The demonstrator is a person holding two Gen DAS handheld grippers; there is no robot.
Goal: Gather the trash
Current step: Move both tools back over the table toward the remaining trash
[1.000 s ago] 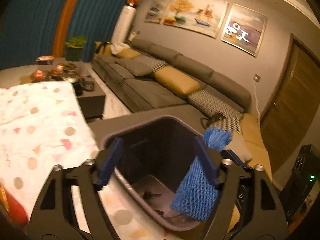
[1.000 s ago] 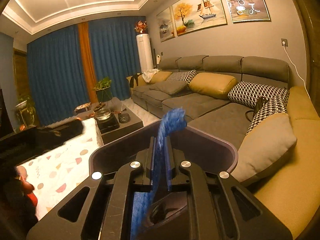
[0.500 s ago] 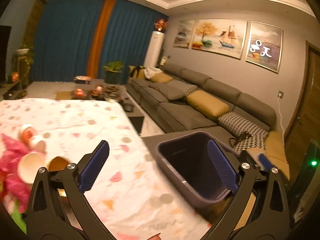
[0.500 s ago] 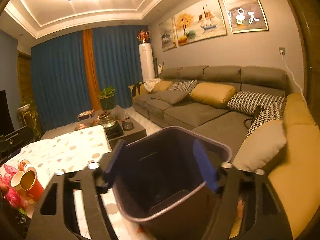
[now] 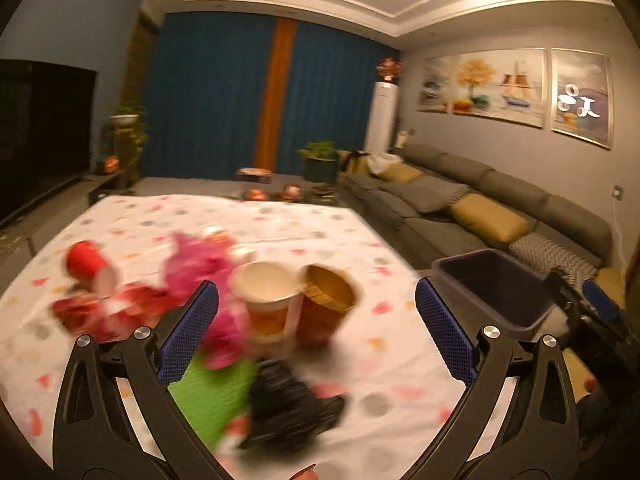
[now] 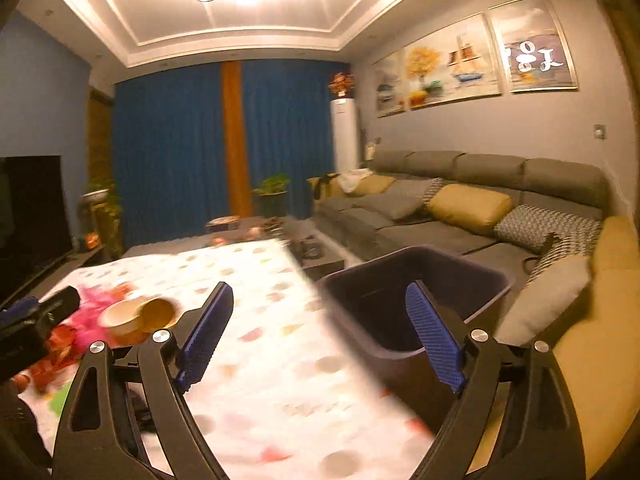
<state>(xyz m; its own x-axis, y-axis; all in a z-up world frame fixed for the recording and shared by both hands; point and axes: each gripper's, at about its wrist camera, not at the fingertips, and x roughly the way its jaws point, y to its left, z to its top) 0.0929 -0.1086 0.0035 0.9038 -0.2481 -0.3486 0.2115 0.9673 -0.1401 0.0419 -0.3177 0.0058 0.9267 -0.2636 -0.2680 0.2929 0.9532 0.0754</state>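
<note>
- The step in hand looks like the reach for the next piece of trash: the left gripper (image 5: 316, 332) faces the litter heaped on the dotted surface (image 5: 280, 224), while the dark bin (image 5: 492, 288) stands at the surface's right edge, in front of the grey sofa (image 5: 480, 200).
- The trash lies in one cluster: a white paper cup (image 5: 266, 300) touching a gold-lined cup (image 5: 326, 304), a red cup (image 5: 90, 266) tipped on its side further left, pink crumpled wrapping (image 5: 200, 264), a green piece (image 5: 212, 392) and a black crumpled item (image 5: 292, 412) nearest the camera. The blur makes it hard to say what the green and black pieces are.
- The left fingers (image 5: 192, 332) stand spread as wide as they go, with nothing pressed between them; the two upright cups sit in line with the gap but beyond the tips.
- The right gripper (image 6: 320, 336) is opening and empty; its left pad shows over the cloth, its right one over the bin's mouth.
- The next move probably calls for pushing the left gripper forward and down around one item, likely the white cup, and closing gently so the thin wall does not crush, then carrying it right to the bin.
</note>
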